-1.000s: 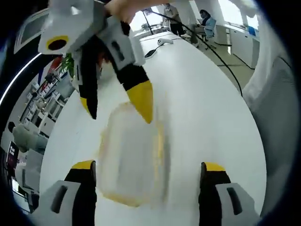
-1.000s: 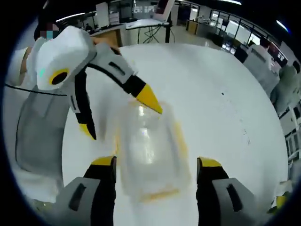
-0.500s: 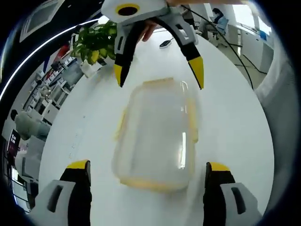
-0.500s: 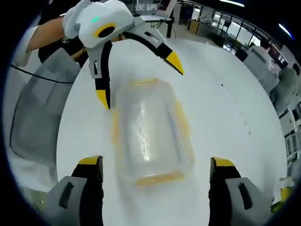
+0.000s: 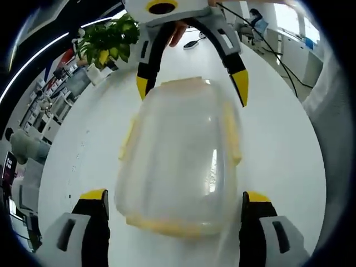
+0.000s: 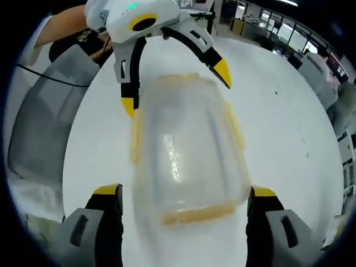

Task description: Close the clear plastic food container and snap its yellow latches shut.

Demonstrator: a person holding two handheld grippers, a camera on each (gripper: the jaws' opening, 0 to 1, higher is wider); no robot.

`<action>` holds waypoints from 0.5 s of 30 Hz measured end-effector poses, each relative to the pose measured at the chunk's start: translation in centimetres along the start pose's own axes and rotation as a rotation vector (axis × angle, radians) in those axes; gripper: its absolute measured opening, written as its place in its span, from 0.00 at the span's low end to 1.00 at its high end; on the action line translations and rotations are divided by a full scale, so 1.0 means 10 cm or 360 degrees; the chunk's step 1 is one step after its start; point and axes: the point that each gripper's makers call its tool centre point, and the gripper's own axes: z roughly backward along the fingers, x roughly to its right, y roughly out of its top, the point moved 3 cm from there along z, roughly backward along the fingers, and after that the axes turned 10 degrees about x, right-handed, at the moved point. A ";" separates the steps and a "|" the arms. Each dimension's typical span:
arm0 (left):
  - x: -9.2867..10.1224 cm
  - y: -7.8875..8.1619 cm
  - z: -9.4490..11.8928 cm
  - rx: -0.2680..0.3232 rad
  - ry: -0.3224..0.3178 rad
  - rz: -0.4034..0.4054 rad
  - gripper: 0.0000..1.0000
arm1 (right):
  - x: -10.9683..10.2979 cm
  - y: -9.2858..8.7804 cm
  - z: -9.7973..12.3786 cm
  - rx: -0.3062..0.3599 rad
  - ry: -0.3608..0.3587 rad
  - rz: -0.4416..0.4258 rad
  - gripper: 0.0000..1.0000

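Tongs face each other from opposite ends of the container [image 5: 181, 161], which lies flat on the white desk [image 5: 278, 128], and we read that placing as a way to reach both short ends and the long sides without turning the box. In the left gripper view our left tongs [image 5: 173, 208] stand spread wide, one jaw on either side of the near end, grasping nothing; the right tongs [image 5: 192, 89] come in from the top, also spread, their yellow tips straddling the far end just beside the corners. The right gripper view mirrors this: the right tongs [image 6: 183, 203] are released around the near end of the container [image 6: 186, 150], and the left tongs [image 6: 175, 86] straddle the far end. Whether any tip actually touches the plastic we cannot tell. The lid seems to sit on the box already, square to it, so closing looks mostly done. Yellow latches [image 5: 231, 136] run along the long sides and the ends; they look to stand a little off the walls, so we judge them not yet snapped, though blur leaves this unsure. Inside the clear box we see no food, only glare. A plant [image 5: 108, 44] stands at the far edge of the desk, well apart from the work.
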 end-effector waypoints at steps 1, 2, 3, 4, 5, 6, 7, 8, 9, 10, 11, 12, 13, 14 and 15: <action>-0.02 0.01 0.00 0.0000 0.0025 -0.0027 0.85 | 0.00 0.00 0.00 0.0002 0.0000 -0.0002 0.88; -0.03 0.00 0.00 -0.0008 0.0046 -0.0035 0.84 | 0.01 0.00 0.00 0.0003 0.0000 0.0001 0.86; -0.02 0.01 0.00 -0.0002 0.0035 -0.0045 0.84 | 0.01 0.00 -0.01 -0.0002 -0.0002 0.0005 0.83; -0.01 0.00 0.00 -0.0003 0.0036 -0.0049 0.84 | 0.01 0.00 -0.01 -0.0003 -0.0001 0.0008 0.82; -0.01 -0.01 0.00 -0.0006 0.0036 -0.0057 0.84 | 0.01 0.00 -0.03 -0.0004 0.0000 0.0011 0.81; -0.01 -0.01 0.00 -0.0009 0.0034 -0.0066 0.84 | 0.00 0.00 -0.04 -0.0005 0.0003 0.0010 0.81; -0.01 -0.02 0.00 -0.0012 0.0034 -0.0077 0.84 | -0.01 0.00 -0.06 -0.0005 0.0002 0.0010 0.82; -0.01 -0.02 0.00 -0.0016 0.0035 -0.0082 0.84 | -0.02 0.00 -0.08 -0.0005 0.0001 0.0010 0.83; -0.01 -0.02 0.00 -0.0018 0.0036 -0.0081 0.84 | -0.02 0.00 -0.10 -0.0005 -0.0013 0.0018 0.84; -0.01 -0.03 0.00 -0.0018 0.0038 -0.0078 0.84 | -0.02 0.00 -0.12 -0.0006 -0.0023 0.0030 0.85; -0.01 -0.02 0.00 -0.0018 0.0039 -0.0079 0.84 | -0.02 0.01 -0.13 -0.0008 -0.0027 0.0036 0.85; 0.00 -0.03 0.01 -0.0016 0.0043 -0.0077 0.84 | -0.02 0.01 -0.12 -0.0007 -0.0034 0.0033 0.85; 0.00 -0.04 0.02 -0.0016 0.0043 -0.0079 0.84 | -0.02 0.01 -0.11 -0.0001 -0.0032 0.0034 0.85; 0.01 -0.04 0.02 -0.0017 0.0041 -0.0079 0.84 | -0.02 0.02 -0.12 0.0006 -0.0030 0.0032 0.85; 0.01 -0.05 0.03 -0.0020 0.0038 -0.0082 0.84 | -0.03 0.02 -0.12 0.0009 -0.0028 0.0033 0.85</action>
